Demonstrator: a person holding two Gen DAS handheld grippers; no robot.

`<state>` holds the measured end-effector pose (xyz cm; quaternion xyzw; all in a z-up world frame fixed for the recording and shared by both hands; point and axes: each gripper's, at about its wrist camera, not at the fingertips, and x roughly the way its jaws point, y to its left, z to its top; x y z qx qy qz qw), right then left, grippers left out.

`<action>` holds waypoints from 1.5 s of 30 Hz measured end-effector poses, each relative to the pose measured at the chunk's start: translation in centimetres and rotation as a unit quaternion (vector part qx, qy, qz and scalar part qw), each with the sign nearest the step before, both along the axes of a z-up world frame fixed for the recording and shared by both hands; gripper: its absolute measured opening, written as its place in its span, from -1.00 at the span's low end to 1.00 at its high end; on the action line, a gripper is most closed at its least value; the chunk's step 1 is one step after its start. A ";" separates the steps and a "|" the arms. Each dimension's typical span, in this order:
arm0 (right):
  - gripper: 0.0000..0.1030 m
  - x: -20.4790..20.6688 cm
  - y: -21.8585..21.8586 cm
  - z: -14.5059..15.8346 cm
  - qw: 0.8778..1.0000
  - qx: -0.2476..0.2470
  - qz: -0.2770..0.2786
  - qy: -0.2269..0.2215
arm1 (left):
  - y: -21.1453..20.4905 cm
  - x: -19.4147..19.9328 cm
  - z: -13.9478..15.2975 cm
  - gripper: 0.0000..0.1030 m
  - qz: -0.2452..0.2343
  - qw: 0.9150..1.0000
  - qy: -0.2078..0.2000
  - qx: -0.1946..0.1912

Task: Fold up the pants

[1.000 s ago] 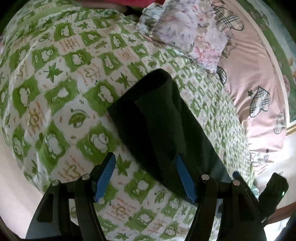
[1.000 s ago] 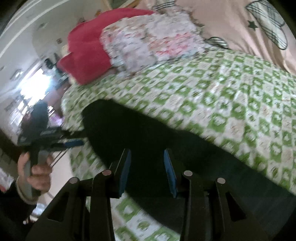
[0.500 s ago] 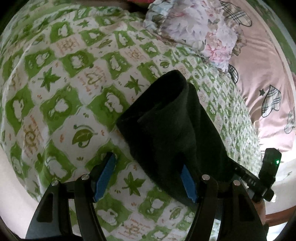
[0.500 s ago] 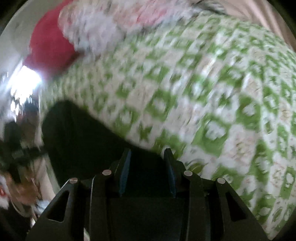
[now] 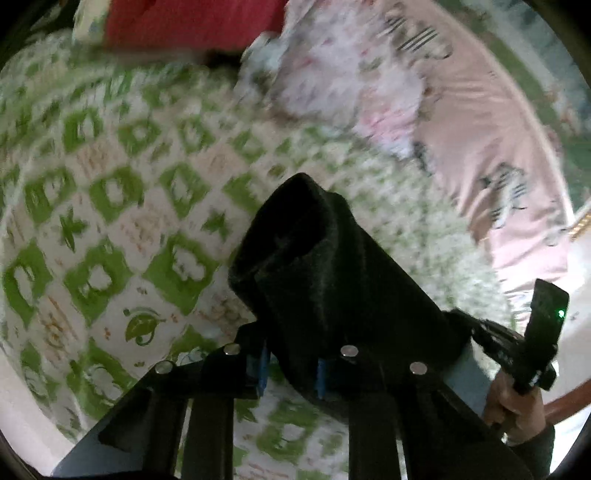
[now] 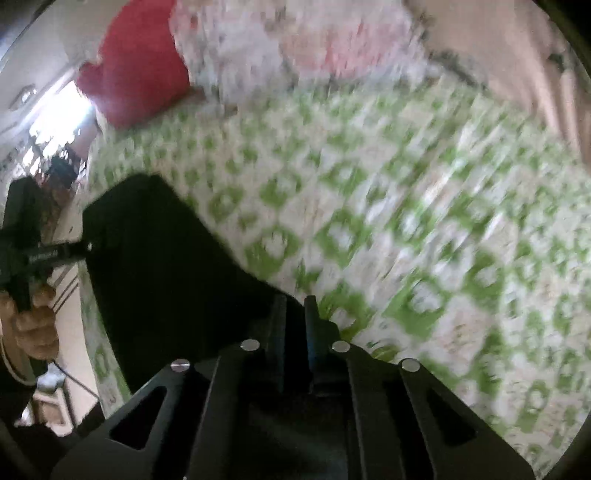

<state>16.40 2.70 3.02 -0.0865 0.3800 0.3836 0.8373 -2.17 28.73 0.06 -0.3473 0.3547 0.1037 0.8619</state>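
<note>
Counting near to far: two grippers, one pair of black pants, one green-and-white patterned bedsheet, one floral bundle, one red item and one pink cover.

At the bottom centre of the left wrist view, the left gripper (image 5: 290, 371) has just been closing; its blue pads now pinch a raised fold of the pants (image 5: 332, 273). A second earlier the same jaws stood wide apart over flat cloth. The fabric now peaks toward frame centre instead of lying flat.

At the bottom centre of the right wrist view, the right gripper (image 6: 295, 325) has also just been closing. Its fingers now stand pressed nearly together on the edge of the pants (image 6: 159, 266), where earlier a clear gap separated them.

Each tool appears in the other camera: the right gripper (image 5: 532, 343), held by a hand (image 5: 517, 410), sits at the lower right of the left view; the left gripper (image 6: 33, 251), held by a hand (image 6: 35, 325), sits at the left edge of the right view.

The pants lie on the bedsheet (image 5: 110, 206), running from centre to lower right in the left view. Both current views are motion-blurred.

Farther back, the floral bundle (image 5: 351, 74) rests at the upper centre, beside the red item (image 5: 192, 22) at the top. The pink cover (image 5: 491, 129) occupies the upper right. Nothing stands between either gripper and the pants.
</note>
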 end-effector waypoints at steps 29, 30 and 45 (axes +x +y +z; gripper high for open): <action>-0.39 -3.9 -6.2 0.1 0.982 0.076 -0.175 -0.017 | 0.7 -1.1 3.6 -0.03 0.011 0.993 -0.012 0.117; -0.20 -4.8 -7.2 -0.1 0.979 0.083 -0.184 -0.012 | 0.2 -1.0 3.9 0.00 0.004 0.993 -0.015 0.118; -0.12 -13.8 -17.8 -3.0 0.948 0.131 -0.289 0.018 | -12.6 4.4 3.7 0.15 -0.162 0.978 -0.003 0.129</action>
